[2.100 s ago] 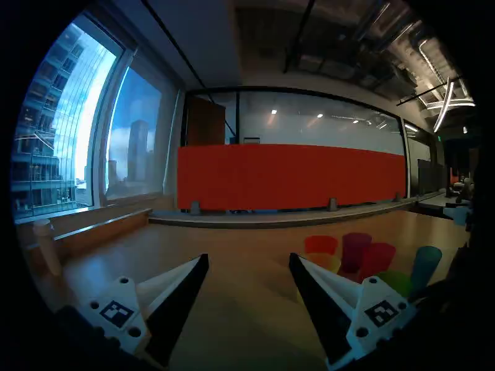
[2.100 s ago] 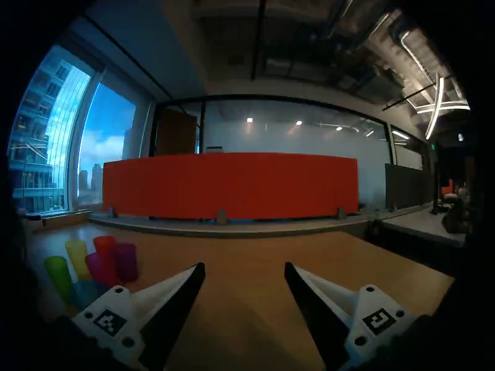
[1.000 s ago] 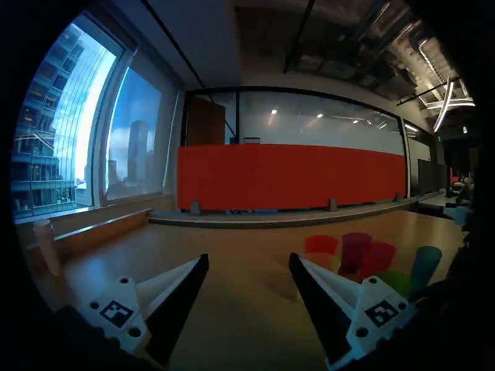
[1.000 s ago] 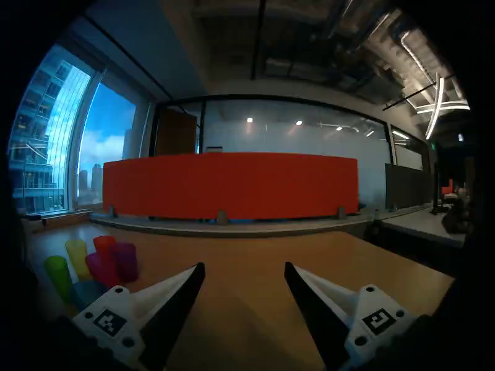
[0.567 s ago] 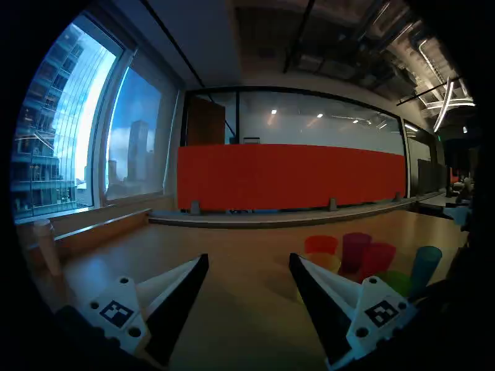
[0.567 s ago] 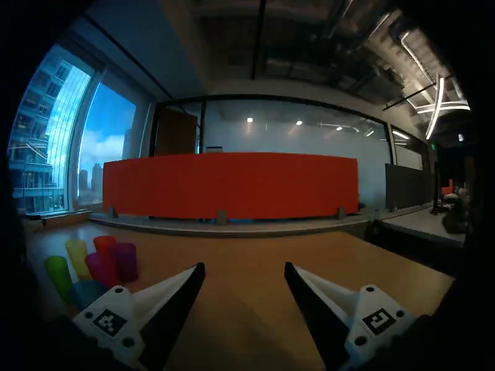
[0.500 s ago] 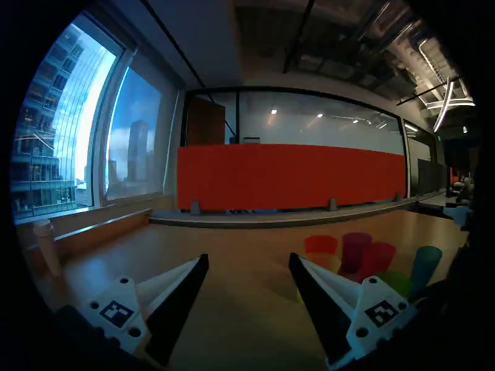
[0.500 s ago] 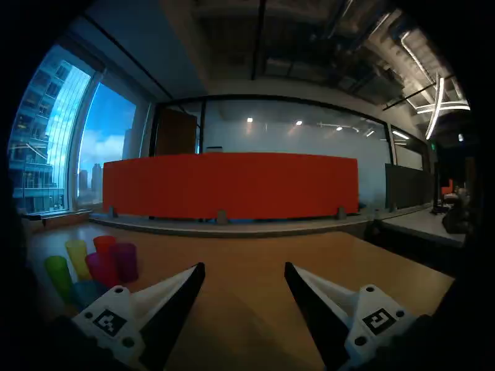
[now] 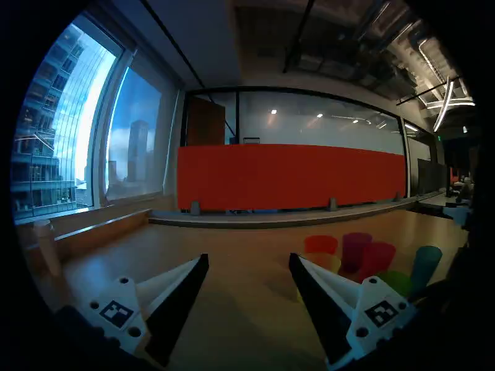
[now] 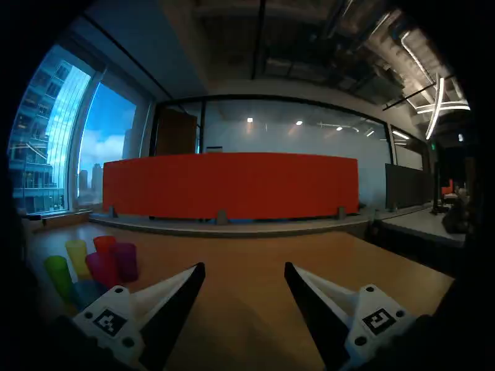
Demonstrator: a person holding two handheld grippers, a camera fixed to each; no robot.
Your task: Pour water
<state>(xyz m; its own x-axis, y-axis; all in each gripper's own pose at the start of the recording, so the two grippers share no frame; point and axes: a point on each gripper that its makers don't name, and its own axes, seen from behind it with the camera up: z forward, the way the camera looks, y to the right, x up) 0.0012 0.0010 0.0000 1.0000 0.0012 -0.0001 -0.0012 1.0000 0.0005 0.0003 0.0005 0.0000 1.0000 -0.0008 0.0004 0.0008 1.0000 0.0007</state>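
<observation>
A finger (image 9: 334,297) of the left gripper (image 9: 247,263) hides the lower parts of the yellow cup (image 9: 323,262) and green cup (image 9: 396,281), a finger (image 10: 148,306) of the right gripper (image 10: 244,269) covers part of the teal cup (image 10: 85,292), and the cups' contents cannot be made out.

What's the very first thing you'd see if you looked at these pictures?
The long red panel across the far side of the wooden table grabs the eye first. Next comes the bunch of colourful cups on the table, at the right in the left gripper view. A tall window showing city towers glows at the left.
</observation>
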